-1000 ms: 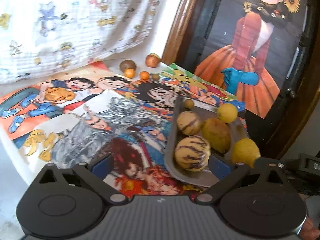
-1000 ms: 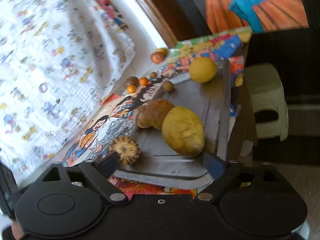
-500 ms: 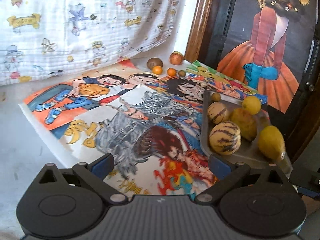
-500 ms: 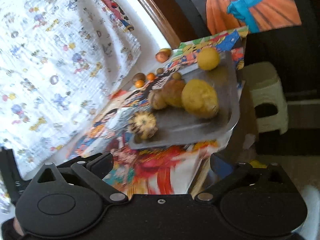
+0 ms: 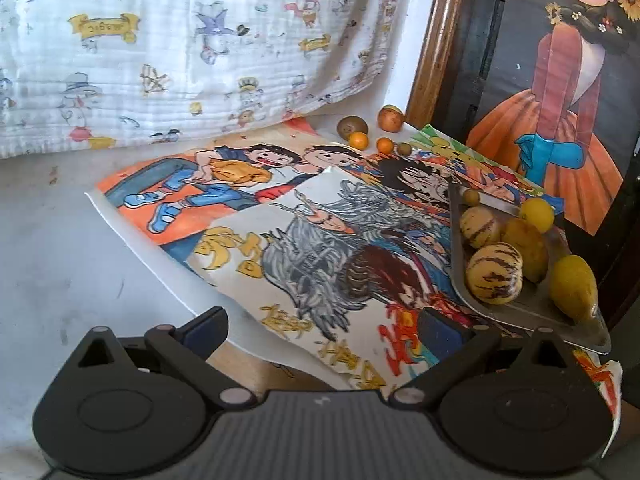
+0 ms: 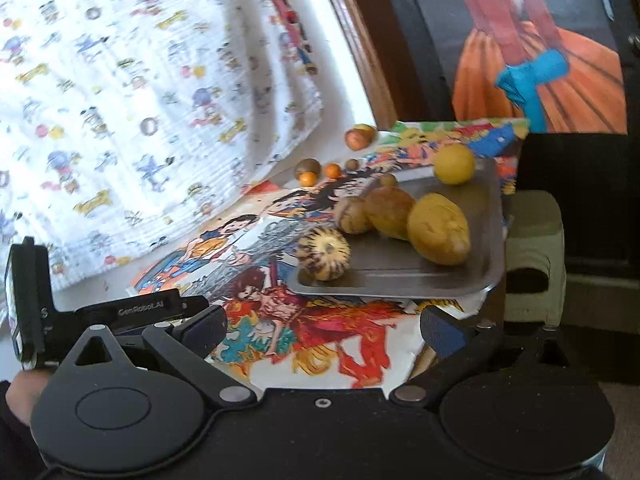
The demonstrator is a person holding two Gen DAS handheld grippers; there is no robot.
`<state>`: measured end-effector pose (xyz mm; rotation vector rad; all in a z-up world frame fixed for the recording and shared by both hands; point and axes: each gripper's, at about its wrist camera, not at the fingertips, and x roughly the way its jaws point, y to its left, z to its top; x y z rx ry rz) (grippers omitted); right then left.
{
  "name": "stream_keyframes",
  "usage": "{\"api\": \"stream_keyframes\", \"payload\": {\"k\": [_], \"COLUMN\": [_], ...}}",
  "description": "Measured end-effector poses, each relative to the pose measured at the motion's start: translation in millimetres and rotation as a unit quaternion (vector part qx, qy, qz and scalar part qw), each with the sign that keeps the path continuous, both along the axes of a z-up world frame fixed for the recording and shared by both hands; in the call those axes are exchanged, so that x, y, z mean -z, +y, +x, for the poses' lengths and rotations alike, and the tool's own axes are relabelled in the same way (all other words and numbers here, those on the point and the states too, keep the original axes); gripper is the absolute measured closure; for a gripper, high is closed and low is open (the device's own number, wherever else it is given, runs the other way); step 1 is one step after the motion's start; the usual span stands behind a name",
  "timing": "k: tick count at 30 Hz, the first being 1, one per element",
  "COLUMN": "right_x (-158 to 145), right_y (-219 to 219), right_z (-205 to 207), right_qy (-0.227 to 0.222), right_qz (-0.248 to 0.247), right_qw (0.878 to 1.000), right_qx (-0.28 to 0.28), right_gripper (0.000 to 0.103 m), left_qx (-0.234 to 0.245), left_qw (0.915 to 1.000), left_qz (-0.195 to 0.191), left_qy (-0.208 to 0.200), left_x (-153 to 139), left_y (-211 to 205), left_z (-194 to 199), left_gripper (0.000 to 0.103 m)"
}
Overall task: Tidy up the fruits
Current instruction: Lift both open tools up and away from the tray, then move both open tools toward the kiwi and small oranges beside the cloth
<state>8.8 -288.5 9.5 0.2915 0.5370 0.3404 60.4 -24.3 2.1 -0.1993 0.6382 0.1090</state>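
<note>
A grey metal tray (image 5: pixel 532 312) (image 6: pixel 448 280) sits at the right end of the table on cartoon posters. It holds two striped melons (image 5: pixel 494 274) (image 6: pixel 324 253), yellow mangoes (image 5: pixel 572 286) (image 6: pixel 438 234), a round yellow fruit (image 6: pixel 454 163) and a small olive fruit (image 5: pixel 471 197). Several small fruits lie loose at the back: a kiwi (image 5: pixel 352 127), two small oranges (image 5: pixel 358 140), a reddish fruit (image 5: pixel 390 118) (image 6: pixel 359 136). My left gripper (image 5: pixel 324 326) is open and empty, left of the tray. My right gripper (image 6: pixel 322 326) is open and empty, in front of the tray.
Cartoon posters (image 5: pixel 280 216) cover the grey table top. A white printed cloth (image 5: pixel 180 48) hangs behind. A wooden frame (image 5: pixel 434 40) and a painted poster of a girl (image 5: pixel 560 100) stand at the back right. A green plastic stool (image 6: pixel 534 256) is beyond the table's right edge.
Both grippers have pulled back from the tray and stayed open. The left view has swung left, so the tray now lies at its right edge. The fruits have not moved.
</note>
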Motion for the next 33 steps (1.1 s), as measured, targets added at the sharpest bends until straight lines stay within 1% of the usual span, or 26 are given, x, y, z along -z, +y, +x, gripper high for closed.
{"api": "stream_keyframes", "payload": {"k": [6,9,12,15,18,22,25,27,28,30,31,33], "right_x": [0,-9,-24,-35,-36,-30,-28,-29,-32,-42,-48,-61], "right_y": [7,8,8,7,9,16,23,26,27,27,26,23], "right_z": [1,1,11,32,62,106,141,160,170,184,188,194], "right_qy": [-0.003,-0.006,-0.018,-0.023,-0.025,-0.045,-0.05,-0.043,-0.029,0.009,0.027,0.061], "right_qz": [-0.009,-0.015,-0.018,-0.006,-0.004,-0.026,-0.062,-0.086,-0.098,-0.107,-0.108,-0.118], "right_qw": [1.0,1.0,0.999,0.999,0.999,0.996,0.992,0.989,0.988,0.988,0.988,0.986], "right_qx": [-0.016,-0.026,-0.037,-0.038,-0.049,-0.068,-0.096,-0.113,-0.116,-0.112,-0.109,-0.099], "right_gripper": [0.001,0.001,0.001,0.0,0.0,0.0,0.0,0.001,0.001,0.001,0.001,0.001], "left_qx": [-0.019,-0.023,-0.02,-0.013,-0.005,-0.012,-0.015,0.01,0.025,0.043,0.045,0.046], "left_qw": [0.9998,0.9997,0.9997,0.9999,1.0,0.9999,0.9999,0.9999,0.9995,0.9983,0.9976,0.9948], "left_qz": [-0.006,-0.009,-0.013,-0.005,0.006,0.006,0.001,0.01,0.019,0.032,0.034,0.03], "left_qy": [0.005,0.004,-0.003,-0.008,-0.005,-0.006,-0.003,0.006,0.01,0.025,0.04,0.086], "left_x": [3,1,-7,-17,-22,-18,-13,-13,-14,-18,-20,-29], "left_y": [14,19,23,25,27,35,39,38,36,32,29,25], "left_z": [2,2,2,13,33,68,98,124,135,156,165,183], "left_gripper": [0.0,0.0,0.0,0.0,0.0,0.0,0.0,0.0,0.0,0.0,0.0,0.0]}}
